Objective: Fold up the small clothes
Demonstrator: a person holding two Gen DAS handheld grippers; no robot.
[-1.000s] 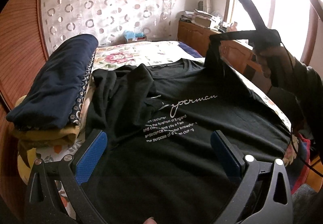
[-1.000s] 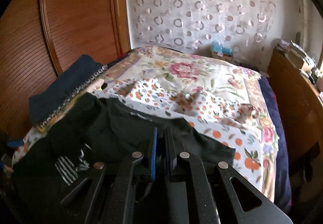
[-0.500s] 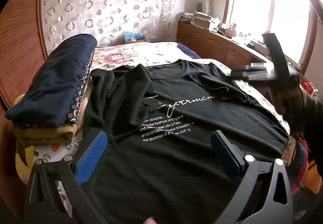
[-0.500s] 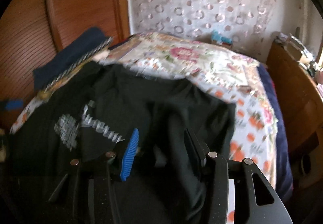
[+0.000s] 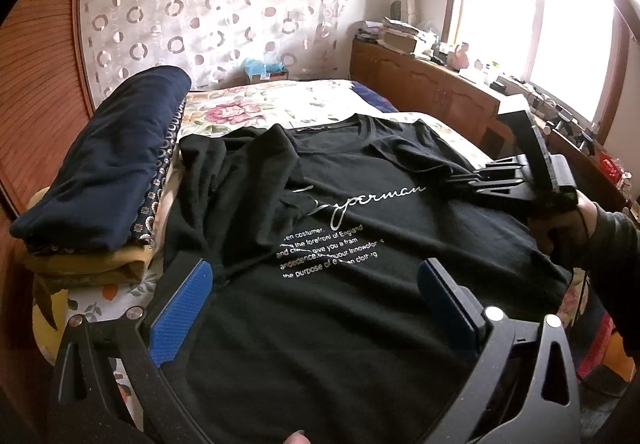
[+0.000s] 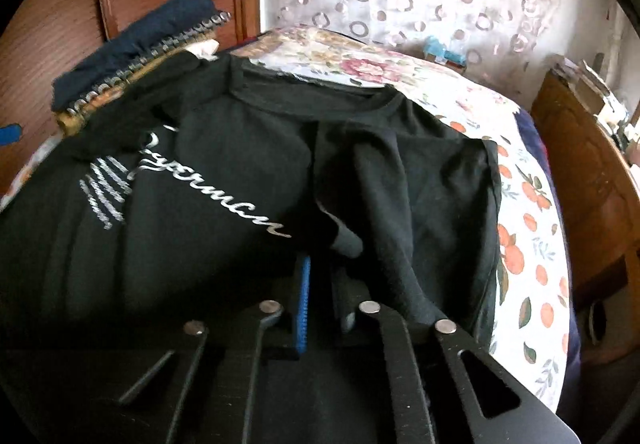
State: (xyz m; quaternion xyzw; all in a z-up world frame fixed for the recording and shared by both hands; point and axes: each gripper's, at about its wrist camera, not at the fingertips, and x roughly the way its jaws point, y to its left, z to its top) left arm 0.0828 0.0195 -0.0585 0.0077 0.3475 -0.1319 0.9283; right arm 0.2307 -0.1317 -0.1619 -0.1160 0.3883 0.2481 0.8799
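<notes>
My black cotton T-shirt with white script lettering [image 5: 340, 228] lies spread chest-up on the floral-patterned bed [image 5: 248, 104], beside a stack of folded navy and mustard clothes [image 5: 108, 172]. My left gripper [image 5: 316, 308] hovers over the shirt's lower half, its blue-padded jaws wide apart and empty. My right gripper [image 6: 320, 284] is pinched closed on a fold of the shirt's right shoulder.

Black T-shirt [image 5: 320, 244], silver lettering; floral bedspread [image 5: 248, 108]

The black t-shirt [image 5: 320, 284] hem is cut off below.
</notes>
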